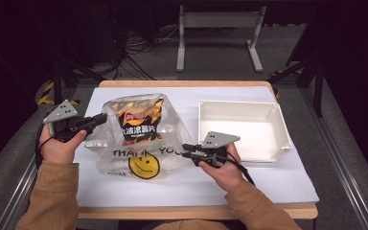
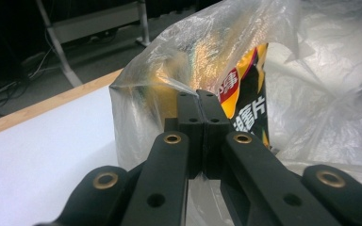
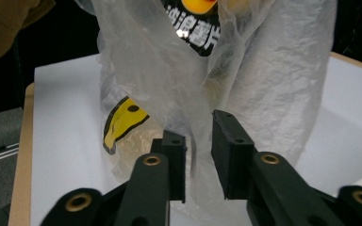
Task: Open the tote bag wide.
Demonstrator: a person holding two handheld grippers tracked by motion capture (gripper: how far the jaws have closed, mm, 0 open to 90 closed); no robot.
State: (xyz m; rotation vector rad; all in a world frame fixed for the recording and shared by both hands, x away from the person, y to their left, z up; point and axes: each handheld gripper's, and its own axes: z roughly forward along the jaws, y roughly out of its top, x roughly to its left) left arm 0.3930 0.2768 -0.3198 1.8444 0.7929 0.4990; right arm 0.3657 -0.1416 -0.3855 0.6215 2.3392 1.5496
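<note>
Left claw (image 2: 201, 101) is clamped on the plastic bag (image 1: 139, 143) at its left edge, near the desk's (image 1: 268, 187) left side. Right claw (image 3: 199, 155) stands open around a fold of the bag. Chips (image 1: 139, 122) sit inside.

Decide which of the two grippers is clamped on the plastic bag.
The left gripper: its jaws are pressed together on the plastic bag. The right gripper has a gap between its jaws.

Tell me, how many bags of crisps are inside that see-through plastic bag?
1. A single crisp packet stands in the plastic bag at the table's left half, beside the left gripper. The crumpled plastic could hide something smaller lower down.
</note>
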